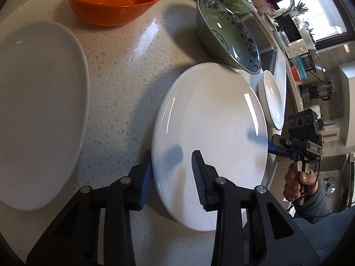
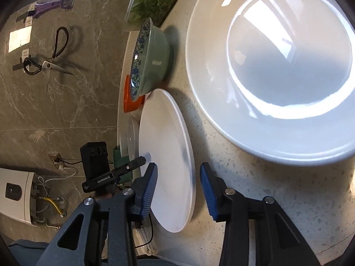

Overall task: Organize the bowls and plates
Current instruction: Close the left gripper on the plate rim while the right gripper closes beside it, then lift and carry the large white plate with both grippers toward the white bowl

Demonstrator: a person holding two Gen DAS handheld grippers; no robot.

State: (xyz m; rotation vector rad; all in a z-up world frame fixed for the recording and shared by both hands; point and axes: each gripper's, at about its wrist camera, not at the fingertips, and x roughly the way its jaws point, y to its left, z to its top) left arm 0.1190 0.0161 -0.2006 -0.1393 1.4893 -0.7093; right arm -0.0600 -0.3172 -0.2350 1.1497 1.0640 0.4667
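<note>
A flat white plate [image 1: 210, 137] [image 2: 168, 155] lies on the speckled counter [image 1: 124, 77]. My left gripper [image 1: 172, 153] straddles its near rim, one pad outside the edge and the other just above the plate's surface; it is open. My right gripper [image 2: 178, 165] straddles the opposite rim, open, with a gap between its outer pad and the edge. A larger white plate [image 1: 37, 110] [image 2: 277, 66] sits alongside. An orange bowl [image 1: 113, 0], a green bowl with a blue patterned rim [image 1: 226, 35] [image 2: 153, 59] and a small white dish [image 1: 271, 97] stand around them.
A glass bowl of leafy greens [image 2: 155, 0] stands at the back of the counter beside a steel sink [image 1: 264, 44] with a tap. Scissors [image 2: 51, 62] and a purple peeler [image 2: 53, 4] hang on the marble wall. A person's hand [image 1: 295, 184] holds the right gripper.
</note>
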